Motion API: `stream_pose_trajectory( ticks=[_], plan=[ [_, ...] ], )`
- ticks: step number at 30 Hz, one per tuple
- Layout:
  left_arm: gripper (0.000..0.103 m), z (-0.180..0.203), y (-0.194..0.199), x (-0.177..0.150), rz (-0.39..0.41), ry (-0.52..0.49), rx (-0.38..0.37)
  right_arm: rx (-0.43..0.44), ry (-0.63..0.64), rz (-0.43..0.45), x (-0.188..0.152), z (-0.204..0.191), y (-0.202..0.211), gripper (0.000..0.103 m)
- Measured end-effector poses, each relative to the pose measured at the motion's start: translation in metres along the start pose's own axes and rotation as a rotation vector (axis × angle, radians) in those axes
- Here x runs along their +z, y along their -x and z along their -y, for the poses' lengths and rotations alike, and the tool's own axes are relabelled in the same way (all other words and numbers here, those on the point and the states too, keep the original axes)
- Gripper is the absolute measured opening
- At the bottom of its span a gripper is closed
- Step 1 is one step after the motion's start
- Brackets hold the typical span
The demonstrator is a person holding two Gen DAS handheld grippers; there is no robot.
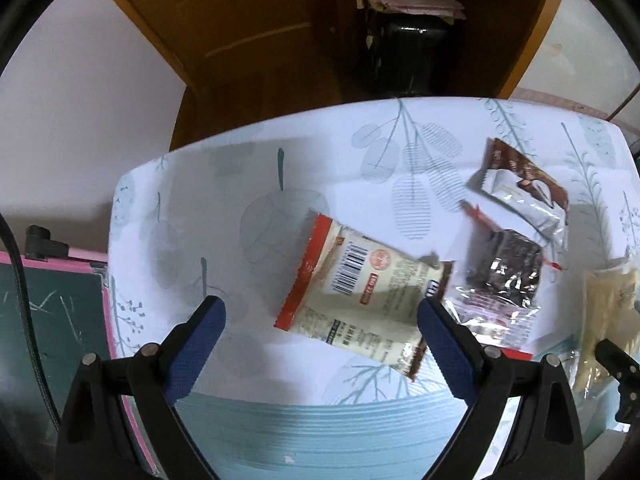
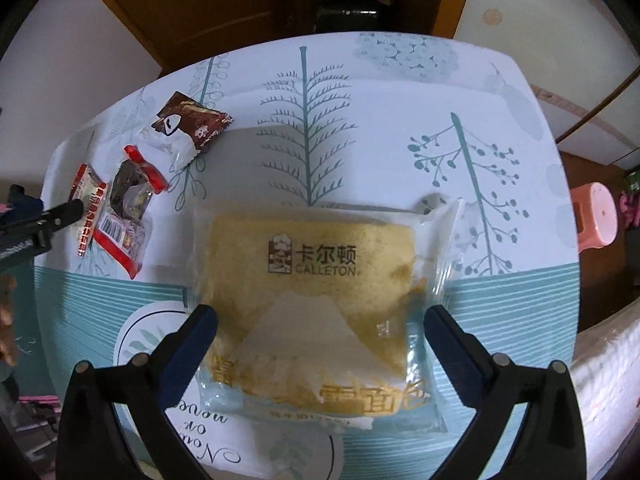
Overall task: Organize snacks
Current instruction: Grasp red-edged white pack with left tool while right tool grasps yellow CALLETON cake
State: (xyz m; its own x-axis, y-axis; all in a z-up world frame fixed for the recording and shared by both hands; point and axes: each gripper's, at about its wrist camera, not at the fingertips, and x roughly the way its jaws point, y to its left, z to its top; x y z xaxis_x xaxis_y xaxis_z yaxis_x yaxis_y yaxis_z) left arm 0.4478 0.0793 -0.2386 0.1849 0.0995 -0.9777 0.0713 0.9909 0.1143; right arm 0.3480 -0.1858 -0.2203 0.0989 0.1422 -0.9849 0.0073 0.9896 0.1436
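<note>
1. The left gripper [image 1: 320,316] has its jaws apart above the tabletop [image 1: 248,184]; a cream, red-edged snack packet [image 1: 360,296] lies at frame centre, its right end by the right finger [image 1: 444,344].
2. The dark cake in clear wrap [image 1: 504,276] and the brown-white packet [image 1: 520,188] lie at upper right.
3. The right gripper [image 2: 320,316] has its jaws wide apart; the yellow cake packet [image 2: 316,292] lies flat between them, unclamped.

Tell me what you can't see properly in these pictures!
- Left wrist view: the yellow cake packet is cut off at the right edge.
- Left wrist view: the red-edged snack packet has blurred print; a claw finger covers its corner.
- Right wrist view: the red-edged packet is tiny, partly behind the left claw.
</note>
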Motion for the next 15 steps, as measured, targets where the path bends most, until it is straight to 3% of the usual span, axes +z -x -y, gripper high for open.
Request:
stream_pose_trajectory(
  ticks=[6,15],
  plan=[
    [0.096,-0.004,-0.013,0.004,-0.027,0.044,-0.099,-0.02,-0.005,0.006,0.003,-0.006,0.002,0.103],
    [0.096,-0.002,-0.025,-0.006,-0.025,0.025,-0.139,-0.019,0.013,-0.002,0.005,-0.017,-0.004,0.103]
  ],
)
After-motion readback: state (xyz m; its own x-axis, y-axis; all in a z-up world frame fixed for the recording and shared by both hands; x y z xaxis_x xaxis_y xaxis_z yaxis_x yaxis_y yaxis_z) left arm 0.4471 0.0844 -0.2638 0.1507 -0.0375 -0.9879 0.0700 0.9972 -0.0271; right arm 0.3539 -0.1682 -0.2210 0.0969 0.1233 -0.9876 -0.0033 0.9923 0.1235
